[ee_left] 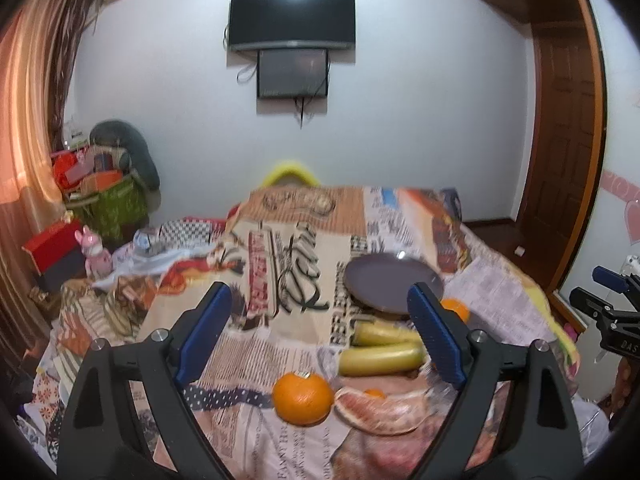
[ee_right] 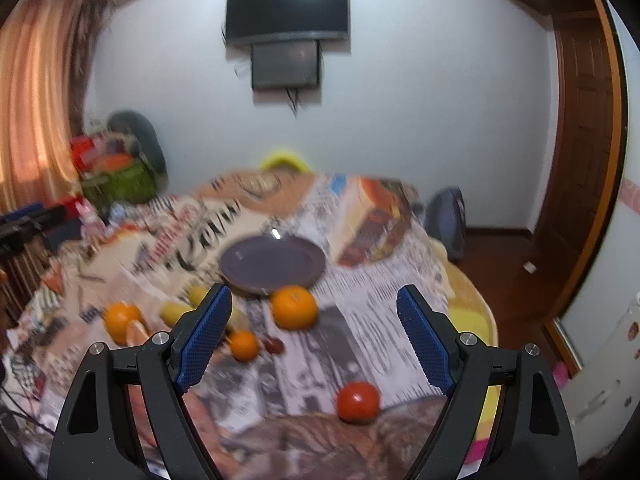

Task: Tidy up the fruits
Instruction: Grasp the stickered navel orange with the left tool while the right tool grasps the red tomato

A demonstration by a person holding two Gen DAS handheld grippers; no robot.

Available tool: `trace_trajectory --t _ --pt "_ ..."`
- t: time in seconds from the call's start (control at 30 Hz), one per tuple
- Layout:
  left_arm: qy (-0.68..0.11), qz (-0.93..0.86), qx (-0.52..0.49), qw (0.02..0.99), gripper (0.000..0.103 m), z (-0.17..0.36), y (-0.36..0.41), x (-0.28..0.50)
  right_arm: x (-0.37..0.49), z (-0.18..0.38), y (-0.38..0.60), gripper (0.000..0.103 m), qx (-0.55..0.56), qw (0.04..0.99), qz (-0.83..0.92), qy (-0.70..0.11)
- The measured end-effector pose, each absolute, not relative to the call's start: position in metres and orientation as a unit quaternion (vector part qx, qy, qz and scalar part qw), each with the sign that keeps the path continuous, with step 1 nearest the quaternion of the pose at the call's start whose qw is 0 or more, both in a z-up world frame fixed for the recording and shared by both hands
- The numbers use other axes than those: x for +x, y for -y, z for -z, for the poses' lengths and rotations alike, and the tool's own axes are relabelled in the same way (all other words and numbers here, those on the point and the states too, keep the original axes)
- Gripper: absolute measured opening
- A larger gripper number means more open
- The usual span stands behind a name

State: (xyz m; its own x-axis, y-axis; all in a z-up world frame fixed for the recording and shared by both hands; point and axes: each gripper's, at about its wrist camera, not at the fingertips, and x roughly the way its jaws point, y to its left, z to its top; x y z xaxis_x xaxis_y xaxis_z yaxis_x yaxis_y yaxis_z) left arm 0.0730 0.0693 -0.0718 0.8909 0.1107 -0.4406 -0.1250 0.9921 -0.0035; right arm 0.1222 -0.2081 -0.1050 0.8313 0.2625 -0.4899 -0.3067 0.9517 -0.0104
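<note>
Newsprint-patterned tablecloth [ee_left: 280,280], wall-mounted screen [ee_left: 292,16], perhaps curtains [ee_left: 32,100] left.

Daylight is glowing orange through the curtain [ee_left: 28,92]; a lamp is glaring off the TV [ee_left: 294,16]. Motion blur is smearing the table [ee_right: 372,300], and fisheye edges are bending and darkening.

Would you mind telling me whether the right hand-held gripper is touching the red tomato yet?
Apart. The right wrist view shows the right hand-held gripper open, with the red tomato lying on the tablecloth between and below its fingers, clear of both pads.
</note>
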Motion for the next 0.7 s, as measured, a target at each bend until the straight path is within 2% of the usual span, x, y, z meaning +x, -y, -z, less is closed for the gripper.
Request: trace_trajectory --t 0.23,0.43,0.7 --pt "-0.299 -0.052 -0.01 0.953 0.09 0.118 -0.082 0.098 0.146 0.143 0.229 0.083 -0.048 0.938 -0.129 -0.318" --pt "-0.37 -0.054 -0.044 0.926 0.09 0.161 -0.099 0.119 0.163 0.171 0.246 0.083 -0.042 0.918 -0.115 -0.376" --pt "-0.409 -0.057 -0.062 0.909 0.09 0.192 -0.108 0.13 0.179 0.208 0.245 0.082 -0.029 0.894 -0.115 -0.432"
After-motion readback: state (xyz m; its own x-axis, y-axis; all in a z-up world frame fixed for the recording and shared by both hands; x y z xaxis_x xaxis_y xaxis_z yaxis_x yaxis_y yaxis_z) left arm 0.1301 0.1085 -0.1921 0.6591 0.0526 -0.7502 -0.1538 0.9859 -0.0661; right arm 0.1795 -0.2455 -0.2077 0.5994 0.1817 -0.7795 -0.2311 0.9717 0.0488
